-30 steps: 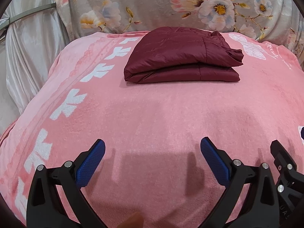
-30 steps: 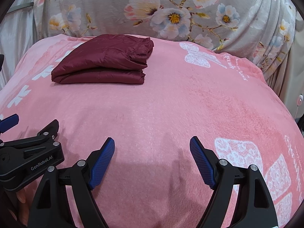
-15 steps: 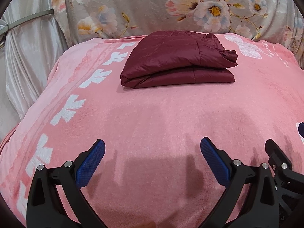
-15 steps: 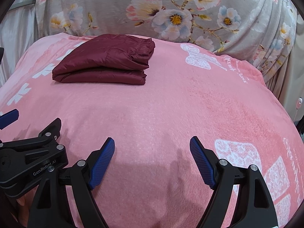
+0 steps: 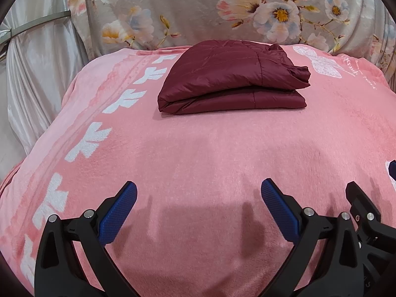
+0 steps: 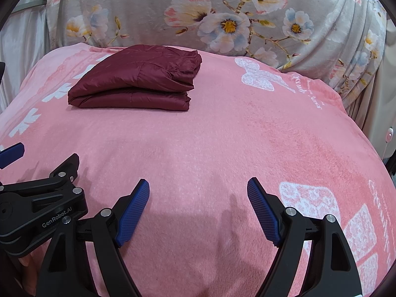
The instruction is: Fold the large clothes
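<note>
Your work surface: a pink blanket [image 5: 198, 148] spread over what looks like a bed.
You have one folded maroon jacket [image 5: 232, 76] lying flat on it toward the far edge, near the white leaf border; the blanket's white prints show bare, and its near half carries nothing else.

Both wrist cameras are looking steeply down along their fingers, low over the fuzzy pink blanket [image 5: 198, 153], sharing the folded maroon padded jacket [image 6: 138, 79].

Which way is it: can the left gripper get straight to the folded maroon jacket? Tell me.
Probably yes. The left gripper stands open and empty, and only bare pink blanket lies between it and the folded maroon jacket farther ahead.
</note>
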The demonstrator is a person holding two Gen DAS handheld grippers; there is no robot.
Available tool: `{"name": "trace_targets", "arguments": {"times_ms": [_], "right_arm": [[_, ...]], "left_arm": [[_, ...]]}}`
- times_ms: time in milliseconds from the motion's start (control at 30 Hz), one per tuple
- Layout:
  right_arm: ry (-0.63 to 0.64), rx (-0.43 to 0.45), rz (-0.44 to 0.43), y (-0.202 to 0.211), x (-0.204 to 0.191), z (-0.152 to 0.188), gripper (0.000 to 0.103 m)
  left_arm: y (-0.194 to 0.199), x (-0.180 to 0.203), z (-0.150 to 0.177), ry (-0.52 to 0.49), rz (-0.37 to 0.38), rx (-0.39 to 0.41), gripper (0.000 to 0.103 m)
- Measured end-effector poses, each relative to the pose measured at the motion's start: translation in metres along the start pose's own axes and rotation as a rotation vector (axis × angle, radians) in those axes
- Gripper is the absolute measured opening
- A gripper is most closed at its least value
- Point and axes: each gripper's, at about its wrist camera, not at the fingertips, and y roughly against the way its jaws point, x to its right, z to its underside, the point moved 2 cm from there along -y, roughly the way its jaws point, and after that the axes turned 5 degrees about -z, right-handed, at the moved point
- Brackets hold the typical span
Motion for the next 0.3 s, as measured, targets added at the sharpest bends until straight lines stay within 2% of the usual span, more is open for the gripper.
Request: {"name": "trace_targets", "arguments": {"times_ms": [300], "right_arm": [[0.002,0.001,-0.001,-0.0003,0.0015,0.0001,0.079]], "left_arm": [[0.0006,-0.0020,-0.0016,0.014,-0.001,0.003,0.098]]}}
